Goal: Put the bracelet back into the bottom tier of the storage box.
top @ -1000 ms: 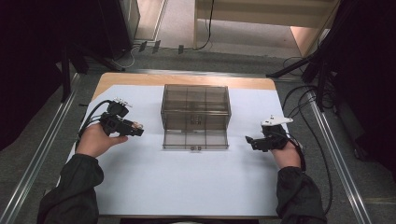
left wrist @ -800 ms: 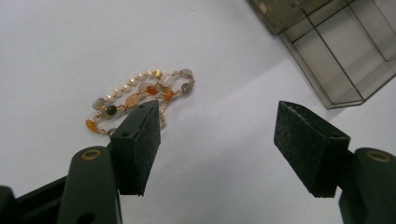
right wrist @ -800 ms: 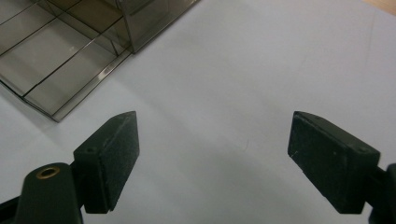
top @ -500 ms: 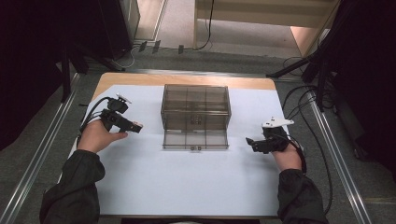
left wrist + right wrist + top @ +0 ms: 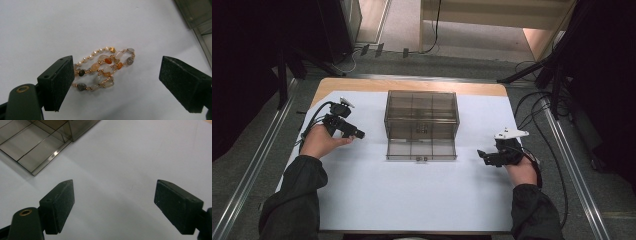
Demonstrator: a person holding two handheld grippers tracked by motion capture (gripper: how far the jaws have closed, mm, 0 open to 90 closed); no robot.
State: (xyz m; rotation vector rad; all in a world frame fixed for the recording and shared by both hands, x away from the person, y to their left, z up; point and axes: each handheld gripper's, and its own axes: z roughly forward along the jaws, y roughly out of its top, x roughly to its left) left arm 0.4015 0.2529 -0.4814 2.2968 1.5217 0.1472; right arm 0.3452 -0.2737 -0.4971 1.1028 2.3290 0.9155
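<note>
Both forearms enter from the bottom of the high view in dark sleeves. The left hand (image 5: 319, 142) holds the left gripper (image 5: 358, 134) raised and angled toward the table centre, with its cable trailing back past the wrist. In the left gripper view its two black jaws stand wide apart, pads facing each other. The right hand (image 5: 523, 169) holds the right gripper (image 5: 481, 156) low, pointing left, a grey three-cornered plate on top. Its jaws are likewise spread wide, gripping nothing.
</note>
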